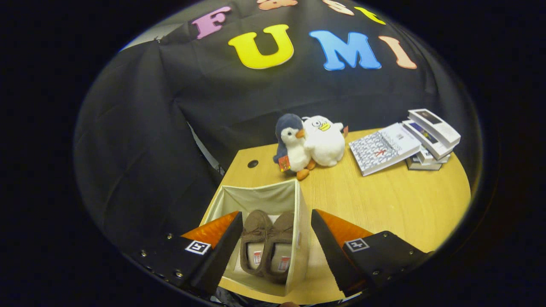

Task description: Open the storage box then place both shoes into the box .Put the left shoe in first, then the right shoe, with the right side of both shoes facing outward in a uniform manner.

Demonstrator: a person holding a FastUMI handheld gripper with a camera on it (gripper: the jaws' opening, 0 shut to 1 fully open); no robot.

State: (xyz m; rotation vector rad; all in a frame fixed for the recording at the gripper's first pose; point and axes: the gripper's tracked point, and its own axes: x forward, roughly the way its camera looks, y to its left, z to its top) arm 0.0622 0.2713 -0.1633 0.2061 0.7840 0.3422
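An open cream fabric storage box (pixel 294 194) stands on the wooden table, below and between my fingers. Two brown moccasin shoes lie inside it side by side, the left one (pixel 254 241) and the right one (pixel 281 245), toes pointing away from me toward the box's far wall. My gripper (pixel 276 221) hovers above the box, open, with nothing between its fingers. The left finger overlaps the box's left wall; the right finger hangs just past its right wall.
Beyond the box, two plush birds (pixel 309 145) sit at the far table edge. Right of them lies a patterned book (pixel 384 149) against a stack of books (pixel 433 136). A round cable hole (pixel 253 163) is in the table (pixel 392 204) near the far left corner.
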